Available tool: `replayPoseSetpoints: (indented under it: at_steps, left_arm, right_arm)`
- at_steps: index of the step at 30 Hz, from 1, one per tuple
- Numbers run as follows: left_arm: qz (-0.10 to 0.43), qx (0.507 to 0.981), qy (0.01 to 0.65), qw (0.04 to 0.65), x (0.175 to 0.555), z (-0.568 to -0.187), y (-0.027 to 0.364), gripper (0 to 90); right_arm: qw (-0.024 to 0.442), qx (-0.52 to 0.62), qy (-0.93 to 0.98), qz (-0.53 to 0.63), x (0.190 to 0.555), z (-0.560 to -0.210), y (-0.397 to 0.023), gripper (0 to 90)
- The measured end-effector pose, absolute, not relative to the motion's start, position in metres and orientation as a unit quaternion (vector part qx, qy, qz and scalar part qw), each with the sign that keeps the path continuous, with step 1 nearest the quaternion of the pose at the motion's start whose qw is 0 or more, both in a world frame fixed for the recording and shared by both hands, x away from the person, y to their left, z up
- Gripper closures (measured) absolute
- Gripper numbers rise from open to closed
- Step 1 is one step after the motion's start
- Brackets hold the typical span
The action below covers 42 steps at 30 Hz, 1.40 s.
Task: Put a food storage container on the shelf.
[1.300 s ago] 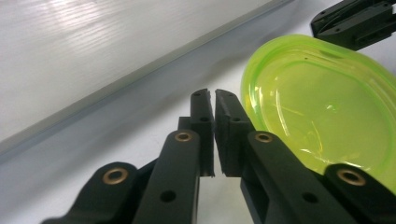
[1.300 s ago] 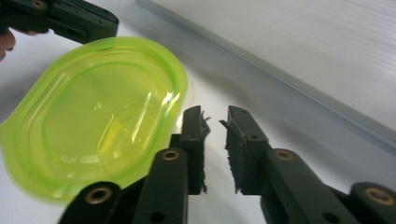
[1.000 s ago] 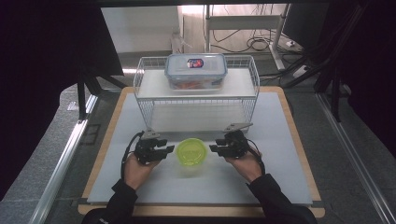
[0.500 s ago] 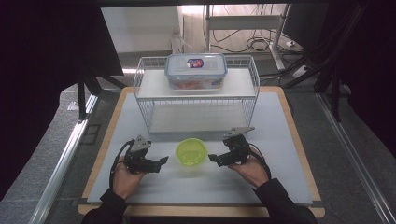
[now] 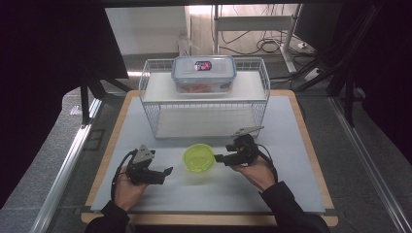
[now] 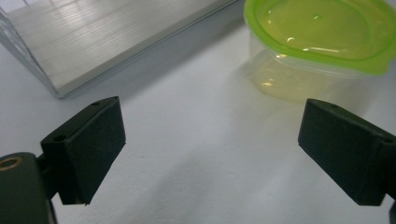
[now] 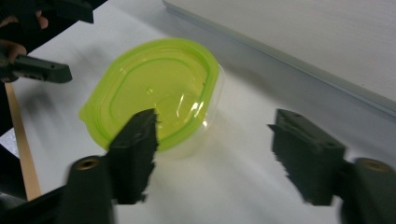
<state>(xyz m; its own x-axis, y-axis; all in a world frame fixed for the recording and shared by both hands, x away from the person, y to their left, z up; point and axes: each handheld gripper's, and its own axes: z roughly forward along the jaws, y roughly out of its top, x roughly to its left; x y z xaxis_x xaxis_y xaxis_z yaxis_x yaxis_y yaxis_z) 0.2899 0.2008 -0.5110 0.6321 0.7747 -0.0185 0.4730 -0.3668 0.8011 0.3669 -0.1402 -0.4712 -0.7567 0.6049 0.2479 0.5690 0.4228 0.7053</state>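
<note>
Resting low on the white mat (image 5: 291, 194), the left gripper (image 5: 165, 174) sits in the person's left hand (image 5: 128, 187) with its jaws spread wide and nothing between them, well apart from the green-lidded container (image 5: 199, 158). Across from it, the right gripper (image 5: 218, 158), held by the right hand (image 5: 255, 172), has just been closing its jaws; they remain apart, nothing between them, tips just beside the container's rim. Farther back stands a white wire rack (image 5: 150, 104), with a clear lidded box (image 5: 204, 73) on its top shelf.
</note>
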Motion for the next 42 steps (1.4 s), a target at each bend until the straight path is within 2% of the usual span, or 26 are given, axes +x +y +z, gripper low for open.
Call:
replayPoseSetpoints:
  at_steps: [3, 10, 14, 19, 26, 35, 42]
  left_arm:
    - [0.182, 0.806, 0.385, 0.410, 0.290, -0.511, 0.201, 8.3]
    - [0.178, 0.808, 0.386, 0.408, 0.290, -0.512, 0.200, 8.5]
    - [0.177, 0.808, 0.384, 0.409, 0.291, -0.512, 0.200, 8.6]
    - [0.178, 0.809, 0.383, 0.409, 0.291, -0.512, 0.199, 8.7]
    - [0.177, 0.812, 0.379, 0.407, 0.291, -0.512, 0.198, 8.7]
    - [0.178, 0.809, 0.380, 0.410, 0.291, -0.512, 0.199, 8.7]
    - [0.178, 0.806, 0.381, 0.416, 0.291, -0.512, 0.201, 8.6]
  right_arm:
    - [0.008, 0.351, 0.839, 0.415, 0.372, -0.471, -0.134, 44.1]
    - [-0.026, 0.367, 0.833, 0.414, 0.392, -0.479, -0.119, 57.2]
    - [-0.060, 0.384, 0.825, 0.412, 0.403, -0.487, -0.116, 62.2]
    - [-0.078, 0.391, 0.820, 0.411, 0.408, -0.493, -0.116, 65.4]
    - [-0.144, 0.401, 0.799, 0.423, 0.416, -0.499, -0.120, 79.6]
    - [-0.174, 0.404, 0.783, 0.440, 0.414, -0.496, -0.122, 81.9]
    - [-0.160, 0.401, 0.785, 0.443, 0.411, -0.487, -0.124, 82.4]
